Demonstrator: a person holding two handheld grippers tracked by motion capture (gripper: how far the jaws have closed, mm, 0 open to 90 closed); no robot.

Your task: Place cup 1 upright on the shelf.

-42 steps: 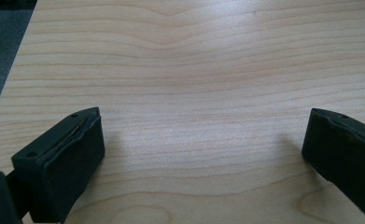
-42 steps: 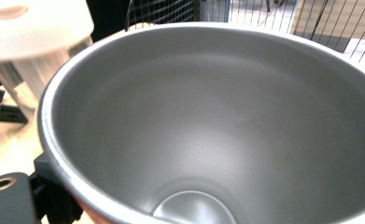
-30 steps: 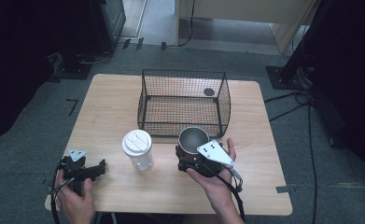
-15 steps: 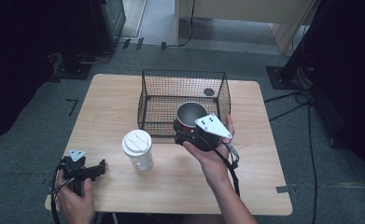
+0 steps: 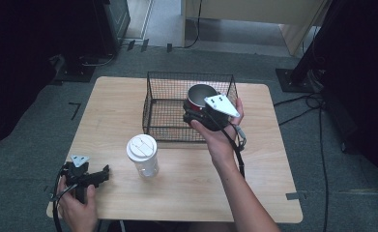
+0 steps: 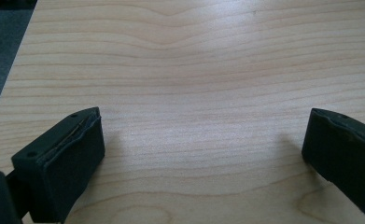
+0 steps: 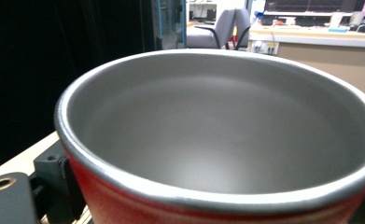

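The right gripper (image 5: 199,112) clasps the red mug (image 5: 200,95) upright above the wire basket (image 5: 163,115), whose open floor lies toward nine o'clock; the left gripper (image 5: 94,177) rests released.

Honestly there's nothing readable anywhere here, no labels, brands or numbers. The red cup (image 7: 217,140) has a plain grey inside and a bare red wall with no print on the part that shows, and next to it on the table the clear cup's white lid (image 5: 141,147) only has some moulded bumps, too small to make out as letters. The wire basket (image 5: 167,104) behind that lidded cup carries no tag either.
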